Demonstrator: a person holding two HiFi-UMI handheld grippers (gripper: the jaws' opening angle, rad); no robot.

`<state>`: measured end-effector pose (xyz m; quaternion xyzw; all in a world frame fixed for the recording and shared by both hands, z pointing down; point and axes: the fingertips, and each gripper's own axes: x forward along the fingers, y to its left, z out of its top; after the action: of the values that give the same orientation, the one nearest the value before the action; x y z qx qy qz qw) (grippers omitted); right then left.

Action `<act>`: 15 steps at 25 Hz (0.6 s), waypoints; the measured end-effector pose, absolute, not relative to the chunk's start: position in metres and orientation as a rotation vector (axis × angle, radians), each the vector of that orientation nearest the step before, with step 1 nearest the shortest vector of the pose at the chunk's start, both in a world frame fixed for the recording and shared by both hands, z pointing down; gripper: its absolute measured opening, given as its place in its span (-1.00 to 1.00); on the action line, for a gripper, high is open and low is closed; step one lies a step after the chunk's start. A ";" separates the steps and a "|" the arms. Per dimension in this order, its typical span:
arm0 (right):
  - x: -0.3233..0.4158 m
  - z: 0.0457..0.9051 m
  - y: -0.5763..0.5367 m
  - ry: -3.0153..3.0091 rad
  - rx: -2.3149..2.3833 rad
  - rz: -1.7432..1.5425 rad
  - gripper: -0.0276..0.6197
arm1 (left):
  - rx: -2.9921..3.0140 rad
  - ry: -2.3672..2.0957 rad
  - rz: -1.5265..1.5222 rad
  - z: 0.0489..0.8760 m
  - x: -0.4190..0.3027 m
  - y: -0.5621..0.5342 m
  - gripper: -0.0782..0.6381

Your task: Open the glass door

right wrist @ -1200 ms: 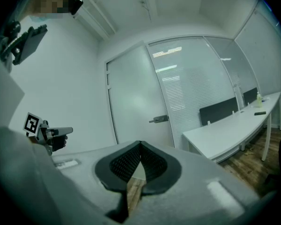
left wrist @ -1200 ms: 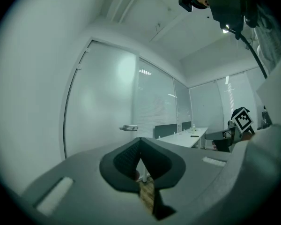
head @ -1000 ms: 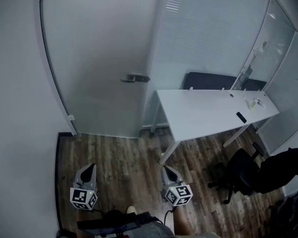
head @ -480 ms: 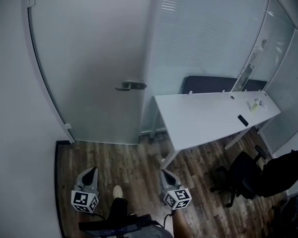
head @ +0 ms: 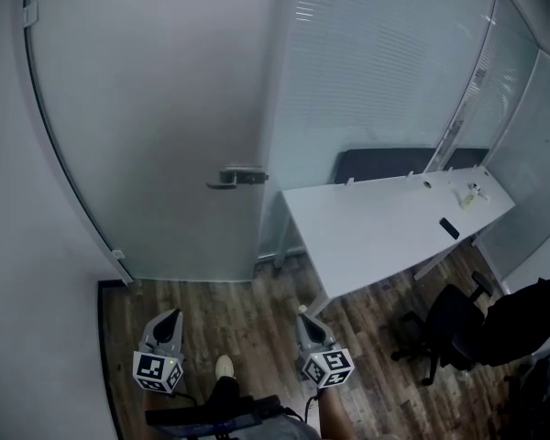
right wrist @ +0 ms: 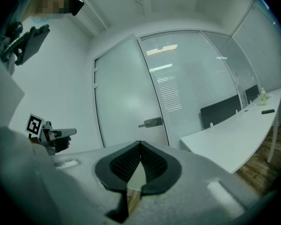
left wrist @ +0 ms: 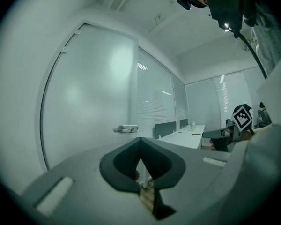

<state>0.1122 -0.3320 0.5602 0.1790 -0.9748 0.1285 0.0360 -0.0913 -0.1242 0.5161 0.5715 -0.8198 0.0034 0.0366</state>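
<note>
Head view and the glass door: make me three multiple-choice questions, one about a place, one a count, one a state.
1. Where on the glass door is the handle?
A) its right edge
B) its left edge
C) its top

2. How many tools show in the head view?
A) one
B) two
C) three

3. The left tool is:
A) shut and empty
B) wide open
C) shut on the handle

Answers:
1 A, the handle sits next to the blinds panel.
2 B, the left tool and the right tool both show over the wood floor.
3 A, its jaws meet with nothing between them.
</note>
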 end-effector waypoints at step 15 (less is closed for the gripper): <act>0.024 0.553 -0.389 -2.976 0.723 0.407 -0.91 | 1.946 -2.381 0.045 0.509 -0.195 -0.216 -0.77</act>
<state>0.0238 -0.3886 0.5527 0.2340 -0.9629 0.1316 0.0261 -0.1948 -0.2160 0.5087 0.6324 -0.7738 0.0147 0.0329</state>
